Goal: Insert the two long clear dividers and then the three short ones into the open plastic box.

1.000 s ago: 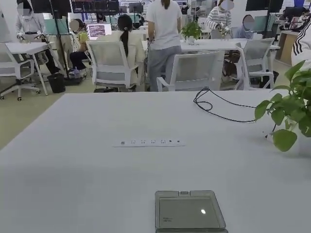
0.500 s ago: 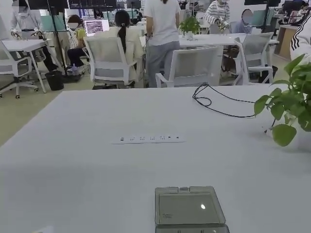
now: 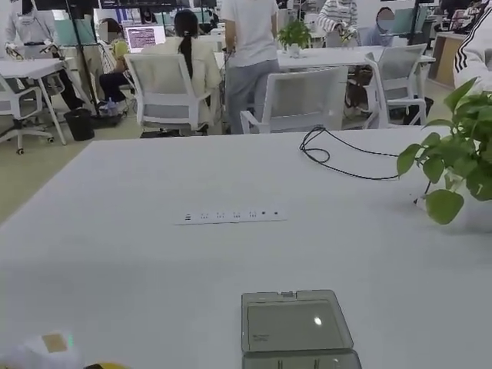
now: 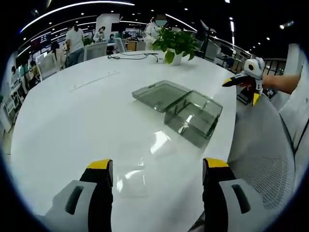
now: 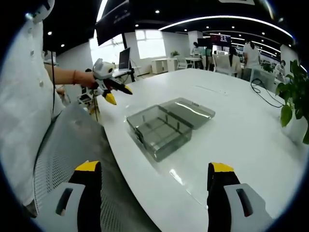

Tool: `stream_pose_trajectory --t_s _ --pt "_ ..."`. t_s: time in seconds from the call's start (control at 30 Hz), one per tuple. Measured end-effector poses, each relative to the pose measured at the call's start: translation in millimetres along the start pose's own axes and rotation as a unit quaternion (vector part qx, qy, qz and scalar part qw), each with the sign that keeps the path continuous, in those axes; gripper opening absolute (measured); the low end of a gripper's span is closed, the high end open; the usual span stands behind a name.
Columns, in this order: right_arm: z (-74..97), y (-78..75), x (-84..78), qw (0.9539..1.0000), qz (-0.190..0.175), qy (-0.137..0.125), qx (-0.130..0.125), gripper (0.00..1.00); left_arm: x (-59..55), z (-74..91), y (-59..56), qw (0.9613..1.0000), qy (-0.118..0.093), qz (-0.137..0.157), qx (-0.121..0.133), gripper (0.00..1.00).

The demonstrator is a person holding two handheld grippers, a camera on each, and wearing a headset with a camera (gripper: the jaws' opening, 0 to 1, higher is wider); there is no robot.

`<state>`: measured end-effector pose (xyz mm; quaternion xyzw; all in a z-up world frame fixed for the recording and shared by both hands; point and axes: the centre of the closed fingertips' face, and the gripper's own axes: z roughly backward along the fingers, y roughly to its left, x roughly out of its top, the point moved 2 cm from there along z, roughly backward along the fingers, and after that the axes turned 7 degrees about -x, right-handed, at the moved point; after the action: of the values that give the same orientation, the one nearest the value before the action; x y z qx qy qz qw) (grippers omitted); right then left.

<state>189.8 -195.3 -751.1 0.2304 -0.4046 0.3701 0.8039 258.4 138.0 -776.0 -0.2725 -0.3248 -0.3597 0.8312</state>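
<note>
Both grippers, the left gripper (image 4: 157, 164) and the right gripper (image 5: 154, 166), have jaws spread and hold nothing, the plastic box (image 4: 193, 115) sits empty near the counter (image 4: 72, 125) edge with the clear dividers (image 4: 140, 166) flat beside it, so I judge that the first long divider must next be pinched by its thin edge.

The table (image 3: 138, 254) is plain white. On it the open plastic box (image 4: 193, 113) is a smoky, see-through grey. The left hand-held gripper (image 4: 158, 165) and right hand-held gripper (image 5: 154, 167) have black jaws tipped yellow on pale grey bodies. The plant (image 3: 453, 165) is green, the cable (image 3: 317, 159) black, and a sleeve (image 3: 477, 50) white with black stripes.
</note>
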Motion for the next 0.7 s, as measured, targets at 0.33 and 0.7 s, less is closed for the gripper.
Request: stream_pose_trajectory --t_s 0.33,0.7 --pt "-2.1 -0.2 -2.3 1.0000 -0.009 0.001 -0.003 0.91 -19.8 -4.9 24.4 0.9969 0.061 0.028 0.040 0.59" --pt "-3.4 -2.5 -2.5 0.9999 -0.013 -0.001 -0.004 0.91 -38.7 -13.6 34.3 0.9898 0.115 0.064 0.053 0.52"
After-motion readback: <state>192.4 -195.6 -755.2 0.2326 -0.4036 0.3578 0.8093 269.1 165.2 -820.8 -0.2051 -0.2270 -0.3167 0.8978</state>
